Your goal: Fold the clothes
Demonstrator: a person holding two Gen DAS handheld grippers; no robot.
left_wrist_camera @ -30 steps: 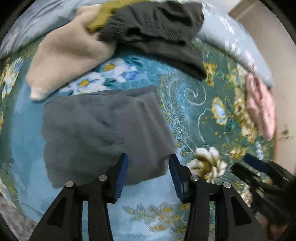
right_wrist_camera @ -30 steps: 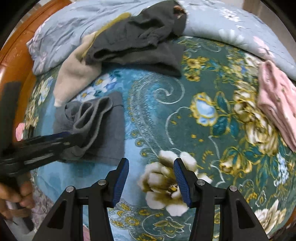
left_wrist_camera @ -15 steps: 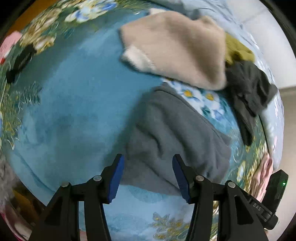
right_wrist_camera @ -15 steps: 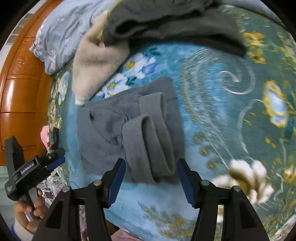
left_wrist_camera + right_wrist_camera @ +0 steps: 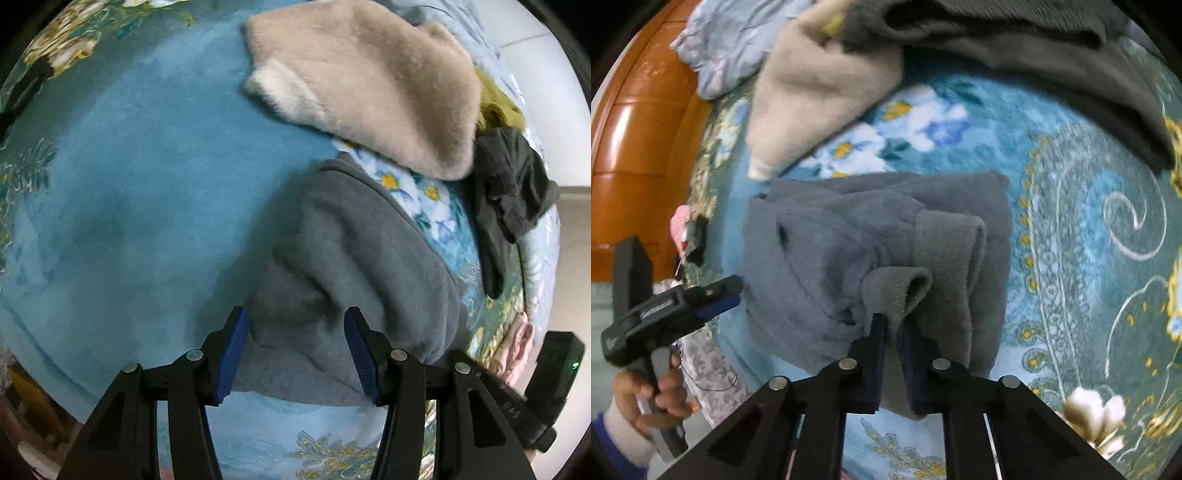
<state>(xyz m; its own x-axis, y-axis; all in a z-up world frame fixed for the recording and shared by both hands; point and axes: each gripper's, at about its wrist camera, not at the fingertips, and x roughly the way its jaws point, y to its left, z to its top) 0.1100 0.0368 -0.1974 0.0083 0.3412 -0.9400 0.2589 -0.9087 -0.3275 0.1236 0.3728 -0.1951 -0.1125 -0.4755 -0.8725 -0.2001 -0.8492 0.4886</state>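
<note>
A grey fleece garment [image 5: 351,258] lies crumpled on the teal floral blanket [image 5: 129,206]. In the left wrist view my left gripper [image 5: 291,354] stands open, its blue pads either side of the garment's near edge without pressing it. The right wrist view has the same garment [image 5: 831,251] with rolled cuffs on top. There my right gripper [image 5: 894,332] is closing, and its pads pinch a raised fold at the near edge. A hand [image 5: 646,398] holds the left gripper [image 5: 716,299] at the garment's left edge.
A beige fleece garment [image 5: 369,85], an olive one [image 5: 495,107] and a dark grey one [image 5: 509,199] lie heaped behind. A pink garment [image 5: 517,347] is at the right edge. The wooden bed frame [image 5: 635,147] and a light blue quilt [image 5: 727,48] lie left.
My right gripper came down over the grey garment and closed on a fold of it. The left gripper swung and rolled to the garment's left side and lowered onto its edge.
</note>
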